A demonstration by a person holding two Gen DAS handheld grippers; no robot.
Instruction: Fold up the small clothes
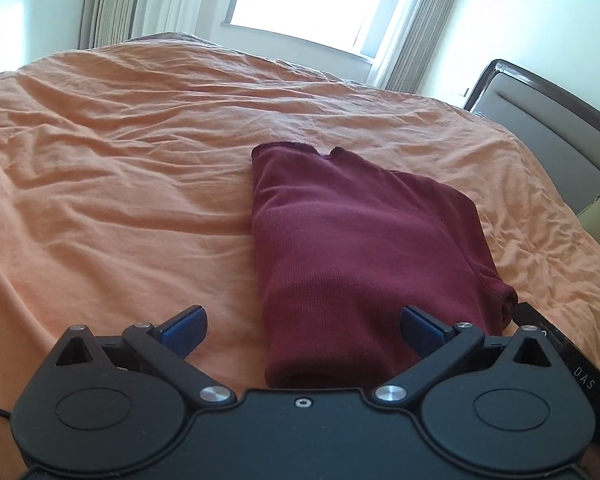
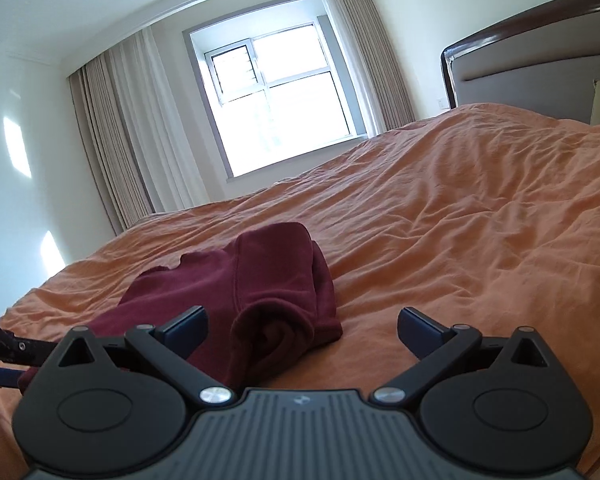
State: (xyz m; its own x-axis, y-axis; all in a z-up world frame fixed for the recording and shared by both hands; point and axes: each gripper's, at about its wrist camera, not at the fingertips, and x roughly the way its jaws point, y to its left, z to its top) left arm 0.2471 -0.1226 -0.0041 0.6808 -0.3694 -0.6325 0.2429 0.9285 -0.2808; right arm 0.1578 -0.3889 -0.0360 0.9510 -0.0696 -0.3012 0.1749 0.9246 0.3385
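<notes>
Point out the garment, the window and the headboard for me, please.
garment (image 1: 340, 248), left wrist view, middle of folded top layer
window (image 2: 284, 92), right wrist view, centre of the glass
headboard (image 1: 540, 120), left wrist view, grey padded panel

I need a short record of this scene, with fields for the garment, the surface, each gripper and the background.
garment: maroon garment, folded into a compact stack, lying on the bed
surface: orange bedsheet, wrinkled
left gripper: open, empty, near edge of the garment between its fingers
right gripper: open, empty, low behind the garment
background: window with curtains, headboard
</notes>
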